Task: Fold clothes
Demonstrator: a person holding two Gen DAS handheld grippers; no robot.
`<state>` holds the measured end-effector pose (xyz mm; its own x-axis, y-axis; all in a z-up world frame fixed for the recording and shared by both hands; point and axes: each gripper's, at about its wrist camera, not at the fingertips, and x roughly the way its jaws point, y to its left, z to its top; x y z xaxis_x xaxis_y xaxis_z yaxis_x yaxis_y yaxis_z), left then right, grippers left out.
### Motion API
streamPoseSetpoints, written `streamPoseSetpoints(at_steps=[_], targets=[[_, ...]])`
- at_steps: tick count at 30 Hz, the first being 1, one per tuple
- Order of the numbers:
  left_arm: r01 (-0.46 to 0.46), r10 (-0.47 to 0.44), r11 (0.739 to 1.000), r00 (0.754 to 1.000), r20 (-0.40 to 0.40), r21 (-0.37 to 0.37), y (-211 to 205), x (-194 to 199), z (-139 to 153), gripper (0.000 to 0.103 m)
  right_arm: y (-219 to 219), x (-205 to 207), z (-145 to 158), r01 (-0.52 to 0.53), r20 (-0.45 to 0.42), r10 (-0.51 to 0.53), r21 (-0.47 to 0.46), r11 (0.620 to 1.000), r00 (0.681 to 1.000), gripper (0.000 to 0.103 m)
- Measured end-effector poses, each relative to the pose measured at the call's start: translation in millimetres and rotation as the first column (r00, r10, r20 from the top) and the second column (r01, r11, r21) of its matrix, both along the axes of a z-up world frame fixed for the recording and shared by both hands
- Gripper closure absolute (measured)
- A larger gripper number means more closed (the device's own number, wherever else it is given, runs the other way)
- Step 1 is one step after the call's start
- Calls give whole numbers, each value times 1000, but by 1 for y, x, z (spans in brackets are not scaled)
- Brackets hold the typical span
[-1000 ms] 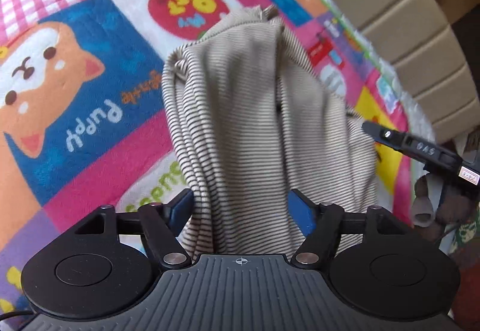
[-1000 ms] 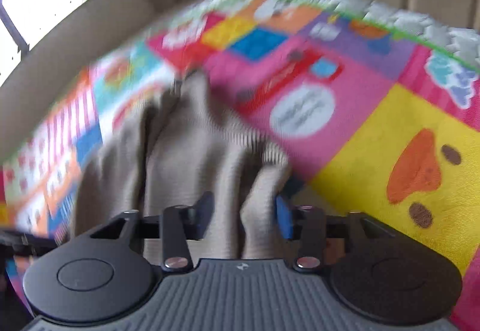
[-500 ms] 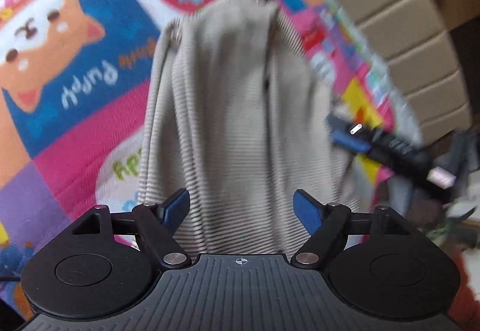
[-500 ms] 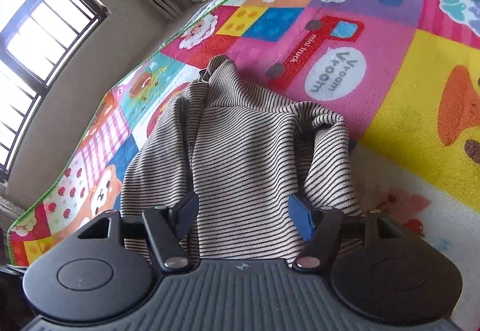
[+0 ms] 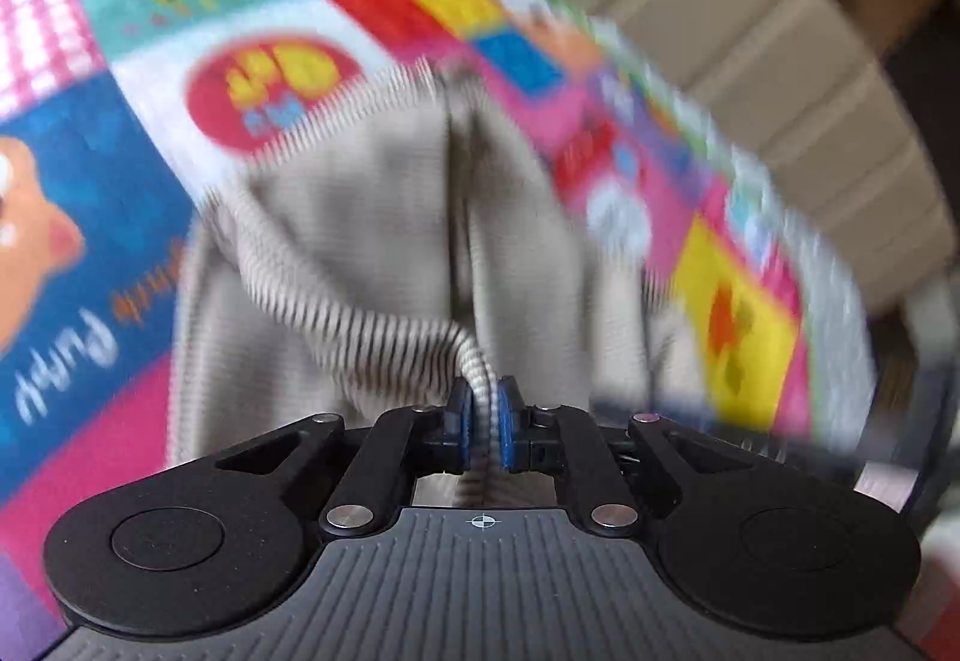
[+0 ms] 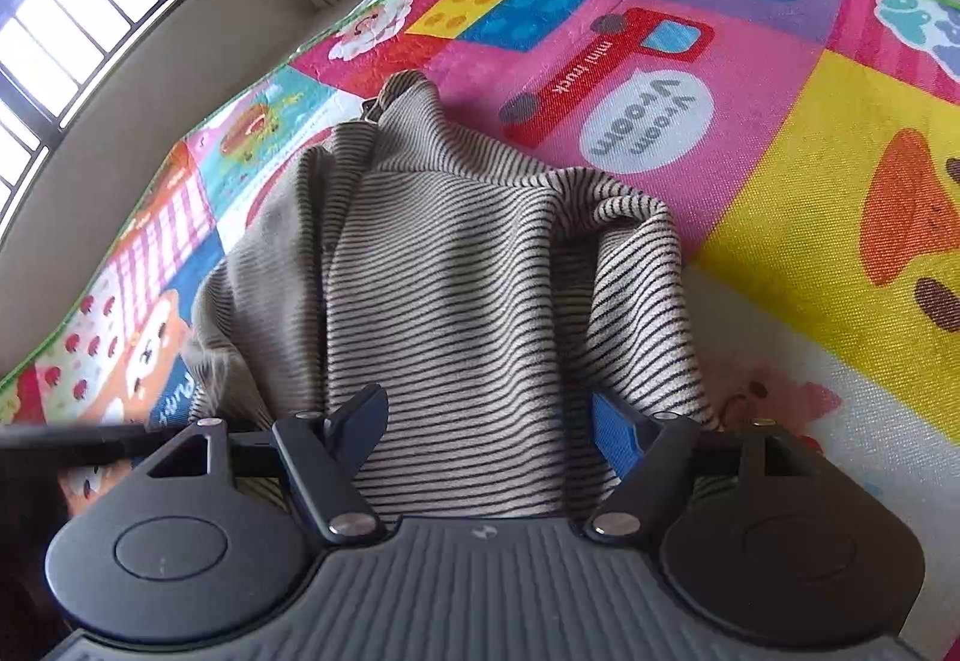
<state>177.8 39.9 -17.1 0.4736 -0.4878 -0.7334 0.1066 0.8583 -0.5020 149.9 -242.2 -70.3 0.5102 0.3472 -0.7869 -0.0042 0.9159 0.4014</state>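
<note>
On the play mat (image 6: 780, 193), spread over the bed, the striped top (image 6: 456, 265) is lying bunched in a long heap, beige with thin dark stripes, collar end pointing toward the far edge of the mat near the red mini-truck square (image 6: 612, 61).

I'm seeing the left gripper (image 5: 482, 421) with its jaws fully pinched together, blue pads clamping a narrow ridge of the striped top's fabric right between them. A rolled fold is running from that pinch up and to the left across the garment. Left wrist view is heavily motion-blurred (fine detail on the cloth is not readable), but the grip itself is sharp and plain.

I'm reading the right gripper (image 6: 489, 427) as standing wide; its jaws have just been opening further. The striped top is sitting between the fingers, passing under the gripper body, and a drooping fold is draping over the right-hand blue pad (image 6: 615, 436). The pads are not squeezing the cloth, so nothing is gripped on this side.

In the right wrist view, a dark bar at the far left edge is showing (I can't tell what it is). Window with bars (image 6: 66, 19) is showing at upper left, padded headboard panels (image 5: 750, 49) behind the mat.
</note>
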Motion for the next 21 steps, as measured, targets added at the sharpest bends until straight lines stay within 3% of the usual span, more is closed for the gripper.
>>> streamPoseSetpoints(at_steps=[2,3,5,8,10,11,12,13,14,15,19,21], targets=[[-158,164,985,982,90,-63,42,15,27,93,3,-1,2,-16,16,16,-30,999,1000,29],[-252,261,964,958,115,-87,68,20,35,93,6,-1,2,-26,24,28,-48,998,999,28],[-428,446,893,882,152,-139,121,31,50,93,13,1,1,-53,33,57,-94,994,998,27],[-610,624,772,781,30,-182,188,44,25,88,28,1,-5,-111,43,121,-189,976,992,25],[-680,683,709,728,-60,-187,221,44,-9,71,40,-2,-7,-153,58,174,-267,951,983,22],[-704,696,680,708,-121,-205,237,40,-25,51,45,-4,-8,-172,63,200,-306,936,978,22],[-736,715,644,677,-178,-211,250,32,-40,43,50,-6,-8,-184,71,221,-343,921,973,22],[-765,729,608,644,-232,-213,263,24,-54,43,54,-9,-5,-184,91,234,-378,907,968,22],[-778,735,592,628,-256,-209,272,16,-62,43,59,-13,-1,-178,116,246,-414,893,962,22],[-778,733,595,629,-260,-203,277,10,-65,41,66,-14,2,-182,137,268,-447,876,954,22],[-694,673,696,720,-169,-186,266,4,-49,34,104,-13,11,-209,198,381,-573,792,903,22],[-627,616,760,779,-117,-171,250,5,-38,28,128,-2,0,-262,154,437,-613,746,886,22]])
